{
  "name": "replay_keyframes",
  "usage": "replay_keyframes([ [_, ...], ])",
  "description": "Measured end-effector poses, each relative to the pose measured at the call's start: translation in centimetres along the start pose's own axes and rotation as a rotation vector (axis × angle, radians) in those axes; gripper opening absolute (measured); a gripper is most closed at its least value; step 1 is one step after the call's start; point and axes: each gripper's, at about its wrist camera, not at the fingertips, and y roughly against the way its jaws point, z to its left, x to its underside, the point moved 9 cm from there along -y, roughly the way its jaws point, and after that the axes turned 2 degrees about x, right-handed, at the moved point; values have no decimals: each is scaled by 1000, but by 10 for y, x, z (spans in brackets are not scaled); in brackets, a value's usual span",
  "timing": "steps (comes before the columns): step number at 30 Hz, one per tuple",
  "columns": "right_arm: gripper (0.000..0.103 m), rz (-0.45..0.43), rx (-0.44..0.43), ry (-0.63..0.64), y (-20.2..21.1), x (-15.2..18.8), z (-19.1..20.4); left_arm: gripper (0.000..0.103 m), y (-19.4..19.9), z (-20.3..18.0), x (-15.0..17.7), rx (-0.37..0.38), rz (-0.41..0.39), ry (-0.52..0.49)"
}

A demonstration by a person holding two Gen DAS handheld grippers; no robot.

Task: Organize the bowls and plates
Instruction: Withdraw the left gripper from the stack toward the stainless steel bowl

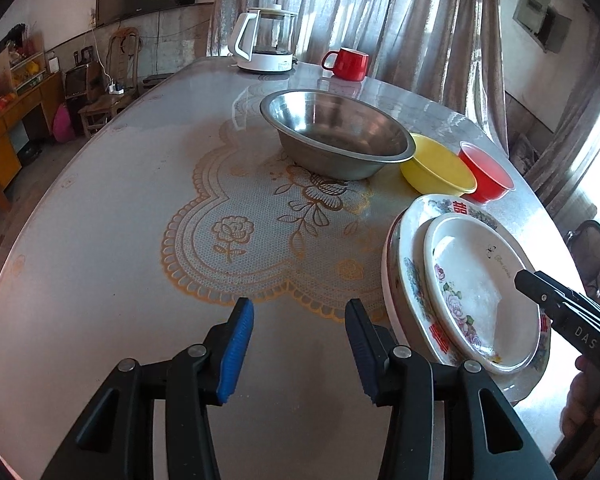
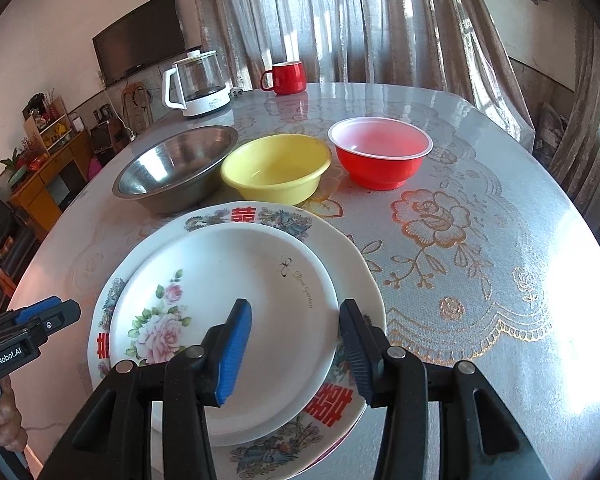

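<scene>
Left hand-held gripper (image 1: 300, 344): jaws apart, nothing between, over bare counter (image 1: 100, 240). Plate stack just to its right: small rose plate (image 1: 480, 292) on large floral plate (image 1: 410, 280). Right hand-held gripper (image 2: 296, 348): jaws apart, empty, above rose plate's near-right part. Beyond stack, L to R: steel bowl (image 2: 176, 168), yellow bowl (image 2: 276, 168), red bowl (image 2: 380, 156).

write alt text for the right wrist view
The right gripper hovers open over a rose-patterned plate stacked on a larger plate. Behind stand a steel bowl, a yellow bowl and a red bowl in a row.
</scene>
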Motion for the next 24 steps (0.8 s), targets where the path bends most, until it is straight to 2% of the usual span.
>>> replay_keyframes([
  [4, 46, -28, 26, 15, 8, -5, 2, 49, 1, 8, 3, -4, 4, 6],
  [9, 46, -37, 8, 19, 12, -12, 12, 50, 2, 20, 6, -9, 8, 20],
  [13, 46, -27, -45, 20, 11, -17, 29, 50, 4, 30, 6, -13, 6, 43],
  [20, 46, 10, -195, 14, 6, -33, 70, 50, 2, 50, -1, -29, 2, 81],
  [24, 46, 29, -241, 6, -2, -42, 87, 50, -1, 63, -8, -41, 7, 116],
])
